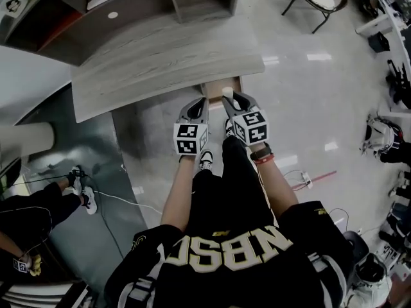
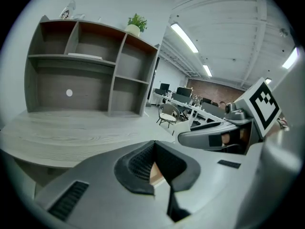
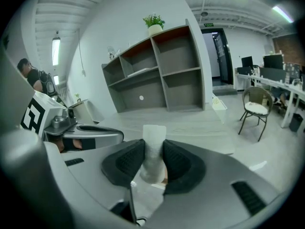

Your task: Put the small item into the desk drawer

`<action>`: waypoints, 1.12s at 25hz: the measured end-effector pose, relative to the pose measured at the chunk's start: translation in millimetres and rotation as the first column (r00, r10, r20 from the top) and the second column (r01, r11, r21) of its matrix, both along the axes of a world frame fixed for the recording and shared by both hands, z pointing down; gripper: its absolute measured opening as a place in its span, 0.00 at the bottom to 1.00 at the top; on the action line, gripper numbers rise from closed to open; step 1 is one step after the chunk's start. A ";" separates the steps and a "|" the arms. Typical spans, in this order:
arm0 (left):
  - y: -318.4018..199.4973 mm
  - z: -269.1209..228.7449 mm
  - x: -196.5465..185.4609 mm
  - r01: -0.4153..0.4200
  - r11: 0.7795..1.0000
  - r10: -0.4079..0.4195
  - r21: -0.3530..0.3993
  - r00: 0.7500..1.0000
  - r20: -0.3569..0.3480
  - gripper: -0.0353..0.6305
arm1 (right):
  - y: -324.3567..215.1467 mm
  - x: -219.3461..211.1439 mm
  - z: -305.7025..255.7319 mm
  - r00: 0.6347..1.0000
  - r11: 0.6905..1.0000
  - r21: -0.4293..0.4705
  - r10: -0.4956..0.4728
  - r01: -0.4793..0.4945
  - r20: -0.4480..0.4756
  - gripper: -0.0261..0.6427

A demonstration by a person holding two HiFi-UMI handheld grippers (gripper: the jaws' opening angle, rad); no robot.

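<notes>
Glossy pale floor runs through an open office, and against a wall stands a grey wood-grain tabletop with a shelf unit on its back edge; a potted plant sits on top of the unit. A drawer with a tan inside shows under the tabletop's front edge, pulled out toward the person.

The person stands at that edge with both arms stretched forward, the two tools side by side and close together. The right gripper is clamped on the small item — a pale, whitish upright cylinder whose top sticks up above the dark ribbed pads pressing it from both sides. In the head view the item appears over the tan inside of the drawer; whether it touches the drawer cannot be told.

The left gripper hangs just beside it, at the drawer's left corner. Its pads meet at the tips with nothing held between them — only a sliver of tan surface shows through the gap below.

Off to the right in the right gripper view a chair stands on the floor beside a row of desks. At the left of the head view another person's legs and sneakers rest on a grey mat.
</notes>
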State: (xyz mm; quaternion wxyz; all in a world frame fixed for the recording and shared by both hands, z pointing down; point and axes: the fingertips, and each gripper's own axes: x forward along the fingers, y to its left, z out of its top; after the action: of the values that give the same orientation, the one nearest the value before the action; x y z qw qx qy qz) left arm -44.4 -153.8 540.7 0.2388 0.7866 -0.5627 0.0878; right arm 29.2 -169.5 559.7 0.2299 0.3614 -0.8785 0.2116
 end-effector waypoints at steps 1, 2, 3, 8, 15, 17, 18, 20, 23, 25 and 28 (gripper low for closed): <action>-0.6 3.8 -0.9 0.006 1.000 -0.006 -0.008 1.000 -0.005 0.07 | -2.2 -1.1 6.8 1.000 1.000 -0.006 -0.011 0.011 -0.010 0.23; -2.1 6.9 -3.3 0.018 1.000 -0.019 -0.016 1.000 -0.014 0.07 | -4.9 -2.4 13.6 1.000 1.000 -0.011 -0.022 0.022 -0.019 0.23; -4.2 9.6 -6.9 0.035 0.999 -0.036 -0.023 0.999 -0.025 0.07 | -8.0 -3.7 20.5 0.999 0.999 -0.018 -0.033 0.033 -0.027 0.23; -5.0 31.6 -15.7 0.073 0.995 -0.075 -0.066 0.997 -0.036 0.07 | -9.7 -6.9 59.9 0.991 0.994 -0.056 -0.102 0.098 -0.083 0.23; -15.5 55.5 -20.8 0.091 0.991 -0.092 -0.096 0.996 -0.014 0.07 | -17.8 -11.6 104.8 0.962 0.975 -0.094 -0.215 0.201 -0.166 0.23; -19.7 61.5 -20.0 0.085 0.991 -0.087 -0.103 0.996 -0.013 0.07 | -22.5 -11.6 117.1 0.952 0.968 -0.108 -0.244 0.227 -0.186 0.23; -21.2 65.5 -18.6 0.079 0.991 -0.081 -0.110 0.997 -0.018 0.07 | -25.2 -11.1 123.7 0.945 0.964 -0.111 -0.259 0.241 -0.201 0.23; -23.8 74.4 -14.7 0.060 0.991 -0.064 -0.120 0.997 -0.031 0.07 | -30.7 -10.5 136.8 0.929 0.957 -0.110 -0.289 0.270 -0.232 0.23; -28.1 87.8 -10.5 0.043 0.991 -0.050 -0.130 0.997 -0.055 0.07 | -40.9 -10.1 156.5 0.902 0.945 -0.091 -0.328 0.315 -0.280 0.23; -29.9 95.9 -8.9 0.042 0.989 -0.052 -0.140 0.997 -0.065 0.07 | -45.1 -9.3 167.1 0.880 0.934 -0.088 -0.355 0.345 -0.315 0.23; -30.5 106.5 -7.0 0.039 0.988 -0.050 -0.152 0.997 -0.066 0.07 | -46.9 -9.8 181.8 0.837 0.912 -0.091 -0.404 0.400 -0.368 0.23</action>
State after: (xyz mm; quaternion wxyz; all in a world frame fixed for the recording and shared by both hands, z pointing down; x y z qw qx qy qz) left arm -51.4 -184.3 647.2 0.3186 0.7561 -0.5634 0.0972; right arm 19.4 -216.4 741.4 0.4361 0.2016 -0.8725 0.0894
